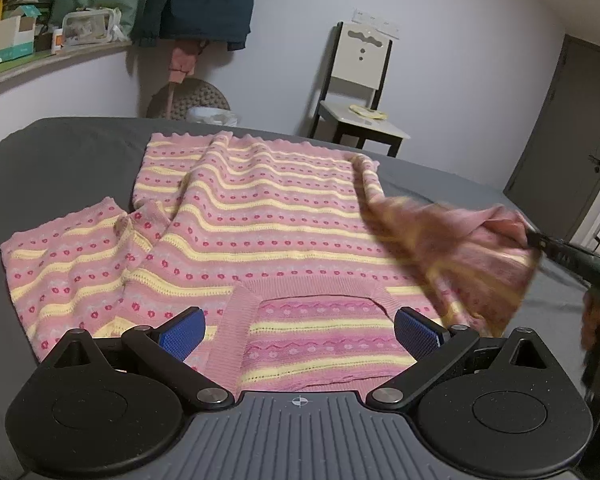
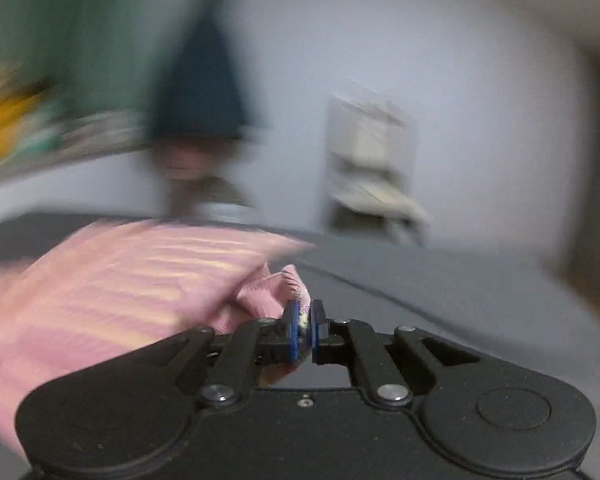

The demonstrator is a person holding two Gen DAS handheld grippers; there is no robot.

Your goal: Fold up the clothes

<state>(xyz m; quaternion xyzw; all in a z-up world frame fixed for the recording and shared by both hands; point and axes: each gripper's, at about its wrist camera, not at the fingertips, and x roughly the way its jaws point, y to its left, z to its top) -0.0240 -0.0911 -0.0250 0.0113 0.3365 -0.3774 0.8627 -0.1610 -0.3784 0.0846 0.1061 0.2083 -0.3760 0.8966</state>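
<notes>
A: Where the left wrist view looks along its own fingers, the left gripper [image 1: 302, 330] hovers with its jaws spread wide, blue ribbed pads [image 1: 182, 333] on either side of the ribbed neckline, gripping nothing.

B: And the garment?

A: A knit sweater [image 1: 260, 216], pink with pale yellow bands and rows of small red dots, lies flat on the dark grey bed sheet [image 1: 60, 160]. One sleeve [image 1: 66, 256] is spread out to the left. The other sleeve [image 1: 460, 248] is lifted off the bed at the right, blurred, pinched at its cuff by the right gripper [image 1: 534, 238].

B: Any containers?

A: On the green ledge [image 1: 32, 62] at upper left stand cardboard boxes [image 1: 10, 38], one yellow, and a clear pouch [image 1: 86, 26]; their contents cannot be made out. A white-backed chair [image 1: 360, 92] stands against the wall with something pale yellow on its seat. A dark teal jacket [image 1: 212, 0] hangs above.

B: The right wrist view?

A: Heavily smeared by motion. The right gripper [image 2: 305, 330] has its jaws pressed together on the pink ribbed cuff [image 2: 276, 288], which bunches just above the blue pads [image 2: 293, 330]. The sweater's striped body [image 2: 120, 272] spreads to the left over the grey sheet [image 2: 440, 292]. The chair [image 2: 372, 168] and jacket [image 2: 208, 92] show only as blurred shapes.
</notes>
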